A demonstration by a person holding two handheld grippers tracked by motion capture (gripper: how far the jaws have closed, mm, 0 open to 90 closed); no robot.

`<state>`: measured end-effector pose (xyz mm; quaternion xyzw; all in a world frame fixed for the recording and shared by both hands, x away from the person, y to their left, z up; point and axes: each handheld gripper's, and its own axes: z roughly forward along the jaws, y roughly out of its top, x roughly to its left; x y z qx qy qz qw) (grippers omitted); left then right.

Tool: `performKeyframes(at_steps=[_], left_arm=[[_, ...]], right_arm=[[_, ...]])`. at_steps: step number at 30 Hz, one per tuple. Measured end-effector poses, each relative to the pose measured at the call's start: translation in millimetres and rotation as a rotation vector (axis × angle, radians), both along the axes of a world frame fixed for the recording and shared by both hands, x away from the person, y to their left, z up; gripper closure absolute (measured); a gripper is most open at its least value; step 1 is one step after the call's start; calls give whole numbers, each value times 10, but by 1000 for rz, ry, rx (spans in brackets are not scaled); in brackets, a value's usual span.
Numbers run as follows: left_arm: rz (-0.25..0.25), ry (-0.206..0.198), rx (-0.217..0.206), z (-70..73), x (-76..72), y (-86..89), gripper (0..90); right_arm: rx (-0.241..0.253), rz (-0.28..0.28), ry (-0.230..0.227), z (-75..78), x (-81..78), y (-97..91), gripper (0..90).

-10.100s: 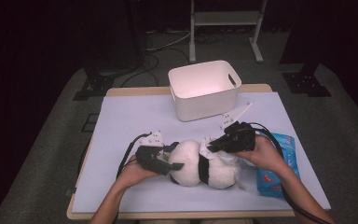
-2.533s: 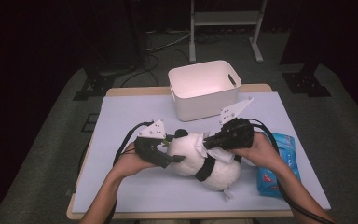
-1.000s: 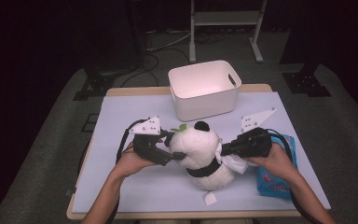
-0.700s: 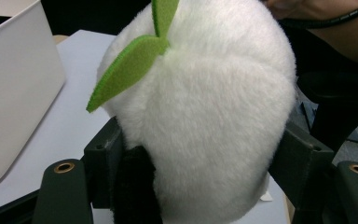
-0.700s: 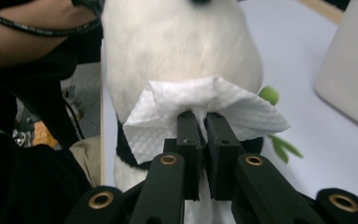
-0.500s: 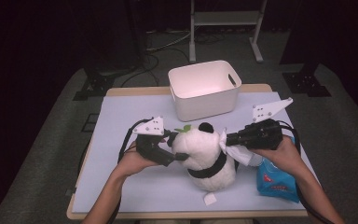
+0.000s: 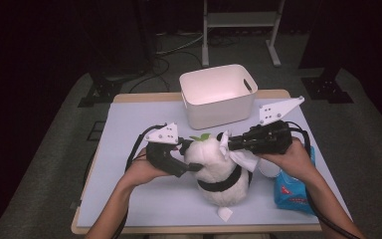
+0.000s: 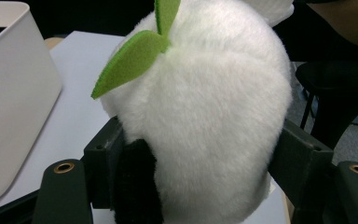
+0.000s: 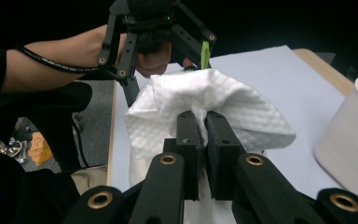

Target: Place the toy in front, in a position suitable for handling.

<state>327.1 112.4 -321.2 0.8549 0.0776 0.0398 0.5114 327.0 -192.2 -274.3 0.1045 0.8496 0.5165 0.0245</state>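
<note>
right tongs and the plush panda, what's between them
A white tissue, pinched in the shut right tongs, lies against the plush panda's head. The right gripper view shows the pinch, the high view the contact.

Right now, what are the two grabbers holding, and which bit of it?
The left gripper clamps the fluffy white panda toy around its head. The right gripper pinches a white paper tissue at a bunched fold.

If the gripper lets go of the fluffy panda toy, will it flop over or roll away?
The panda toy looks soft and squashy: its fur bulges between the left gripper's jaws, so it probably dents rather than breaks. It likely feels light. Its rounded body could tip sideways on the table, but plush fur probably stops it rolling far.
</note>
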Motion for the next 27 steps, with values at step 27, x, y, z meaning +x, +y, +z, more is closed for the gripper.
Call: performKeyframes(at_steps=[27], left_arm=[[18, 37, -21, -79, 74, 92, 269]], right_arm=[[-113, -132, 185, -976, -32, -523, 836]])
